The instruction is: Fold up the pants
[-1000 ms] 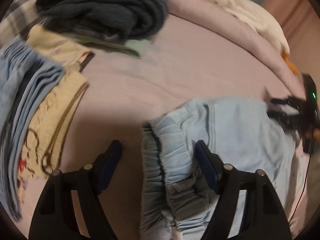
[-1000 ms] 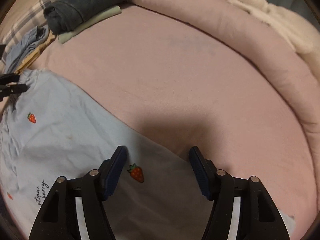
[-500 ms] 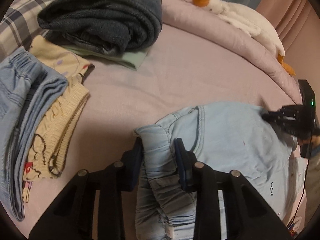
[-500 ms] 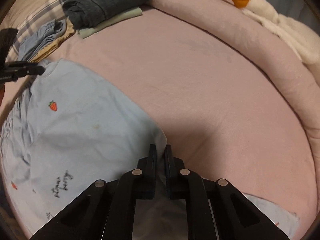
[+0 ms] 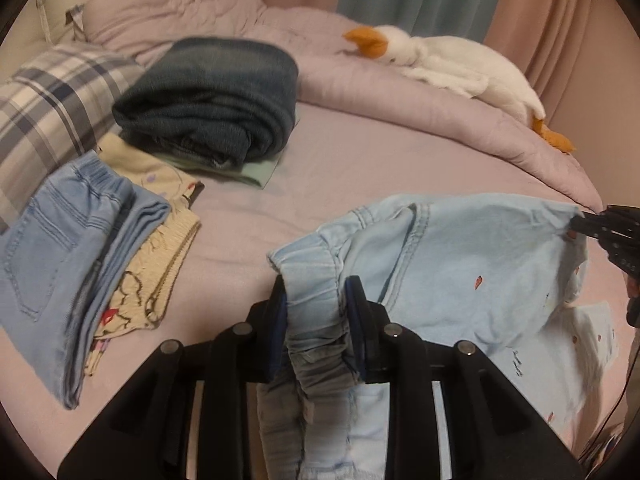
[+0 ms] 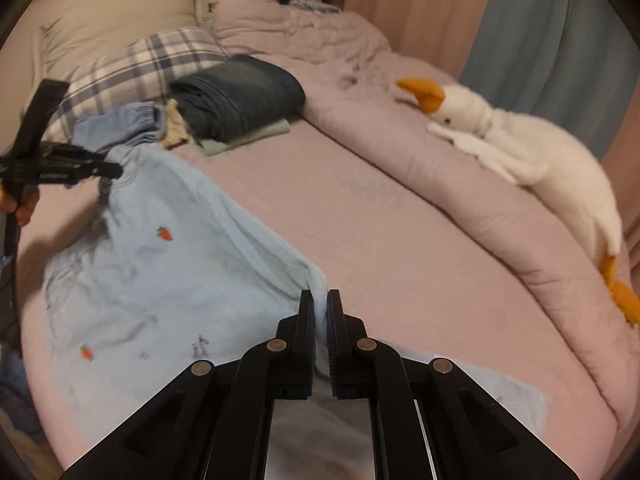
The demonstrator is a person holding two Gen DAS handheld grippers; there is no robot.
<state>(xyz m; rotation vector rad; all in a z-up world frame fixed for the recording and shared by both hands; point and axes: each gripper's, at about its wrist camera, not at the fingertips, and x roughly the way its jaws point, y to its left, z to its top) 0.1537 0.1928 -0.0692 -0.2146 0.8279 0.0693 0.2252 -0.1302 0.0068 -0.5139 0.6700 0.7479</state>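
Both grippers' fingers (image 5: 356, 312) pinch the pale-blue pants (image 6: 160, 264), lifted

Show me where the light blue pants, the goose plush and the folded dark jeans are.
light blue pants (image 5: 472, 264): left wrist view, on the seat panel.
goose plush (image 6: 516, 136): right wrist view, on its white body.
folded dark jeans (image 5: 216, 92): left wrist view, on the top fold.

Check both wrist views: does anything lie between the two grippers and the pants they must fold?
Nothing visible does. The left gripper is already shut on the gathered waistband of the light blue pants, and the right gripper is shut on their hem edge. The stacks of folded clothes sit apart on the bed.
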